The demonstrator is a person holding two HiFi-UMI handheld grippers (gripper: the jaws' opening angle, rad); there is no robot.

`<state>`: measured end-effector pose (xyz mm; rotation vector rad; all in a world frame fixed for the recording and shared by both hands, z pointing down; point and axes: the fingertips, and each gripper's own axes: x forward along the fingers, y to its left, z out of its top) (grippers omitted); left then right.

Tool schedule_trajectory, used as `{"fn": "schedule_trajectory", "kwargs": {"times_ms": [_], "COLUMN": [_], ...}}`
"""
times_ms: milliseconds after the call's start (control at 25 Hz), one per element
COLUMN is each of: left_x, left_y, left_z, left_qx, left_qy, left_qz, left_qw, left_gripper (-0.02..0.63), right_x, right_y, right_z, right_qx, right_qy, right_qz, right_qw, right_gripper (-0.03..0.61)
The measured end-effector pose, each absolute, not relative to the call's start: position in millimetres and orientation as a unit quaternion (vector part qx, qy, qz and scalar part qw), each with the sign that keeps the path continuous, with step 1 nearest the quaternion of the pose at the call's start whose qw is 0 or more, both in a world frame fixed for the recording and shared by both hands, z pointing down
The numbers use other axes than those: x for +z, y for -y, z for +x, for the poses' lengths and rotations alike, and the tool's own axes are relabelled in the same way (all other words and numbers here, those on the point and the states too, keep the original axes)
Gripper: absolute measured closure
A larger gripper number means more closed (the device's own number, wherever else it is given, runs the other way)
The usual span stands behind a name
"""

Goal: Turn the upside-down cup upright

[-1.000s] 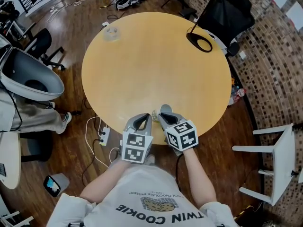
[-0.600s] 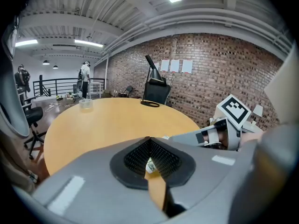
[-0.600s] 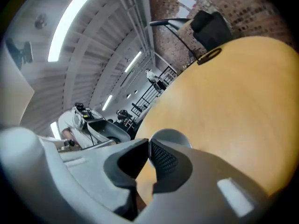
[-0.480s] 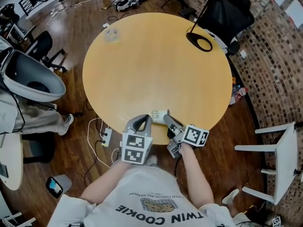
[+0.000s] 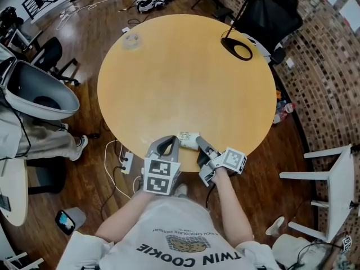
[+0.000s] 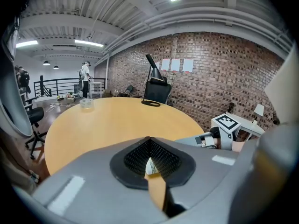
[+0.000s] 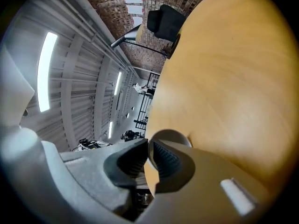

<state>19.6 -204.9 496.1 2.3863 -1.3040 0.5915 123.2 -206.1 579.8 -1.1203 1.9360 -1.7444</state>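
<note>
A small pale patterned cup (image 5: pixel 187 139) lies tilted near the front edge of the round wooden table (image 5: pixel 185 72). My right gripper (image 5: pixel 198 144) is rolled onto its side and shut on the cup's wall. In the right gripper view the cup (image 7: pixel 172 135) shows as a grey round shape just past the right gripper (image 7: pixel 148 149). My left gripper (image 5: pixel 168 143) rests just left of the cup, shut and holding nothing. In the left gripper view the left gripper (image 6: pixel 149 141) has its tips together, and a sliver of the cup (image 6: pixel 150 166) shows beneath them.
A black lamp base (image 5: pixel 241 50) stands at the table's far right and a clear plastic container (image 5: pixel 133 40) at the far left. A black chair (image 5: pixel 271 10), a white chair (image 5: pixel 329 187) and a grey shell chair (image 5: pixel 34 89) surround the table. Cables (image 5: pixel 112 167) lie on the floor.
My right gripper has rolled over and sunk toward the table's front edge, turning the cup with it. The cup now shows more fully. The left gripper has kept still.
</note>
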Motion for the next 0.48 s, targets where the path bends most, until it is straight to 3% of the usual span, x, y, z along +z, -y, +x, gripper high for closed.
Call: {"fn": "schedule_trajectory", "kwargs": {"times_ms": [200,480], "left_x": [497.4,499.5], "left_y": [204.3,201.2], "left_z": [21.7,21.1], "left_qx": [0.21,0.208], "left_qy": [0.46,0.463], "left_qz": [0.844,0.842], "left_qw": [0.179,0.182], "left_gripper": [0.607,0.607], "right_x": [573.3,573.1], "right_y": [209.0,205.3], "right_z": [122.8,124.6], "right_qx": [-0.602,-0.593], "right_qy": [-0.683,-0.69], "right_qz": [-0.378,-0.389], "right_qw": [0.17,0.143], "right_gripper": [0.537,0.528]}}
